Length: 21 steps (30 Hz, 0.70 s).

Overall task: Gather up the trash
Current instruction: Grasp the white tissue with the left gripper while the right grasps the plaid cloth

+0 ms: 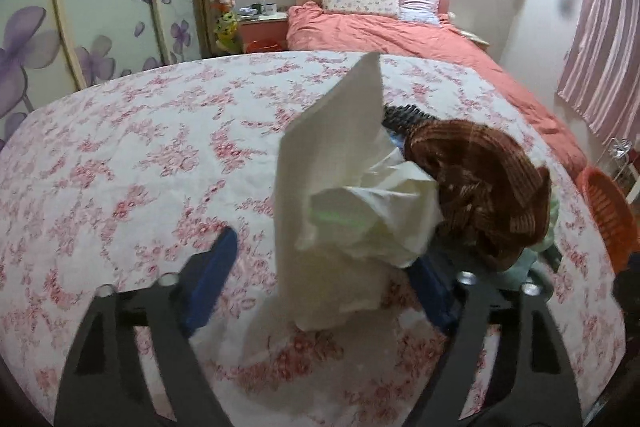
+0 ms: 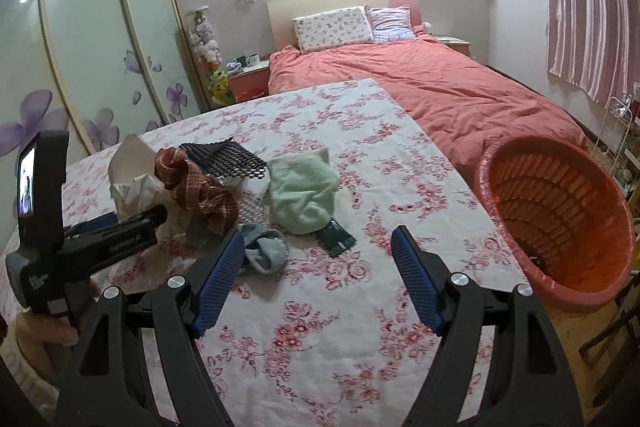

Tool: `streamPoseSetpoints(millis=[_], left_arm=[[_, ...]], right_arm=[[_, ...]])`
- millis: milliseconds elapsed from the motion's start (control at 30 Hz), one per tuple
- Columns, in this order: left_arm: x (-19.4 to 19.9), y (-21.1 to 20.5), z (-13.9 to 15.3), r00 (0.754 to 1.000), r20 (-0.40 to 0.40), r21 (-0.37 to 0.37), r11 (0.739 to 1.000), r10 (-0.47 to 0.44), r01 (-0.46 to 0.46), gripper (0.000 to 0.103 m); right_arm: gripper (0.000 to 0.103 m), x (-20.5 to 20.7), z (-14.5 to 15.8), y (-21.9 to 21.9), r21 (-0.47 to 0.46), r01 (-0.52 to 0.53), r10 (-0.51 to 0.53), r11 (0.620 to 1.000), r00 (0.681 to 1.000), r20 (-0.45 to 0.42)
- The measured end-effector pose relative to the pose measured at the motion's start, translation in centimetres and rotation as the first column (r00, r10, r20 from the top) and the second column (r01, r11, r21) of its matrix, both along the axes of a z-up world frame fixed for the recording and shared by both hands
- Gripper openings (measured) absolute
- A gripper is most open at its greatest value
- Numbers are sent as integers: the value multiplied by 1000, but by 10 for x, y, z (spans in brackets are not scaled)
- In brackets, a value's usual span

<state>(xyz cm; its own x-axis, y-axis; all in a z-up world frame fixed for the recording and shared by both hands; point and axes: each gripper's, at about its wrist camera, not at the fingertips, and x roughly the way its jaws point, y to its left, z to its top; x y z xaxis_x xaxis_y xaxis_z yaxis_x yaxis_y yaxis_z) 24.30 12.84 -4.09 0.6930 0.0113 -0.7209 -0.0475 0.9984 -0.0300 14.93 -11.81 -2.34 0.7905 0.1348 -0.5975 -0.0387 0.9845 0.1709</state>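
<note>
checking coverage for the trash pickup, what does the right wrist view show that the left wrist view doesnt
Only the right wrist view shows the pale green fluffy cloth in full, the light blue sock, the dark green flat packet, the open right gripper and the inside of the orange plastic basket.

Only the left wrist view shows the left gripper, its blue fingers flanking the crumpled white paper.

Both share that paper, the brown checked cloth, the black mesh sheet and the floral tablecloth.

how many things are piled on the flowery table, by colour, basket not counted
white crumpled paper: 1
brown-red checked cloth: 1
black mesh mat: 1
pale green towel: 1
light blue sock: 1
dark green packet: 1
total: 6

Anything hidden beneath the pile is not counted.
</note>
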Motion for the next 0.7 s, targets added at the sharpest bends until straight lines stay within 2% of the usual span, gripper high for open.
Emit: streamPoseSetpoints(millis=[33, 100, 233, 467, 633, 700], left_arm=[[1, 1, 1, 1000, 6, -7, 1000, -15, 15, 66], [1, 2, 2, 999, 10, -23, 999, -37, 38, 51], [-1, 6, 2, 998, 29, -27, 998, -59, 60, 41], [-16, 25, 7, 998, 59, -41, 999, -28, 31, 39], [-29, 48, 16, 997, 77, -61, 998, 21, -16, 39], [-32, 60, 19, 996, 80, -73, 997, 45, -39, 39]], right_arm=[[75, 1, 0, 2, -2, -3, 3, 1000, 1000, 0], [75, 2, 1, 6, -2, -12, 12, 1000, 1000, 0], [75, 7, 2, 16, -2, -31, 31, 1000, 1000, 2], [75, 14, 7, 35, 13, -85, 85, 996, 996, 14], [75, 24, 11, 59, 34, -160, 159, 987, 987, 24], [71, 26, 11, 71, 29, -192, 191, 981, 981, 26]])
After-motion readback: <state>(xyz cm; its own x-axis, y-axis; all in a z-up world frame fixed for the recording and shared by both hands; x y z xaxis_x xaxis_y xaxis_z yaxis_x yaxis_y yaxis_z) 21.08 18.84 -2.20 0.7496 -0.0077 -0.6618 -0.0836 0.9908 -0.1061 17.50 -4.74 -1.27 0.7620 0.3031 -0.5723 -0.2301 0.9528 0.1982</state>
